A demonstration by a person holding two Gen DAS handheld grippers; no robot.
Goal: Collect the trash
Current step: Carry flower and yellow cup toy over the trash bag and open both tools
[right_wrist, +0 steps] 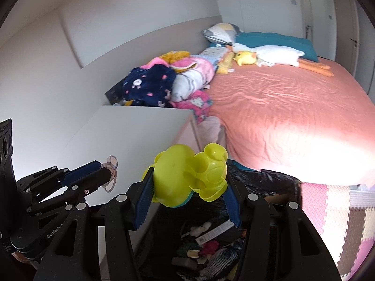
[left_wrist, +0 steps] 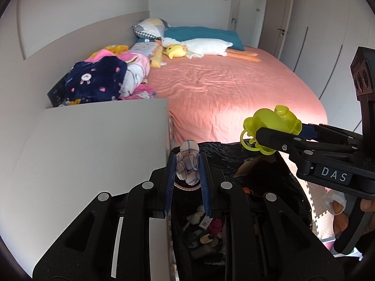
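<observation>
My left gripper [left_wrist: 187, 171] is shut on a small checked cloth toy [left_wrist: 188, 164] with a cord loop, held above the black-lined trash bin [left_wrist: 290, 180]. It also shows in the right wrist view [right_wrist: 112, 164]. My right gripper [right_wrist: 187, 187] is shut on a yellow-green plastic toy [right_wrist: 187, 178], also above the bin; the toy shows in the left wrist view [left_wrist: 271, 124] at the right. The bin [right_wrist: 276, 180] holds several small pieces of trash, among them a tag and a red scrap.
A white cabinet top [left_wrist: 82, 145] stands left of the bin. Behind is a bed with a pink sheet [left_wrist: 234, 89], piled clothes [left_wrist: 105, 79], pillows and plush toys [left_wrist: 199, 46]. Foam floor mats [right_wrist: 332, 210] lie at the right. Wardrobe doors line the far right.
</observation>
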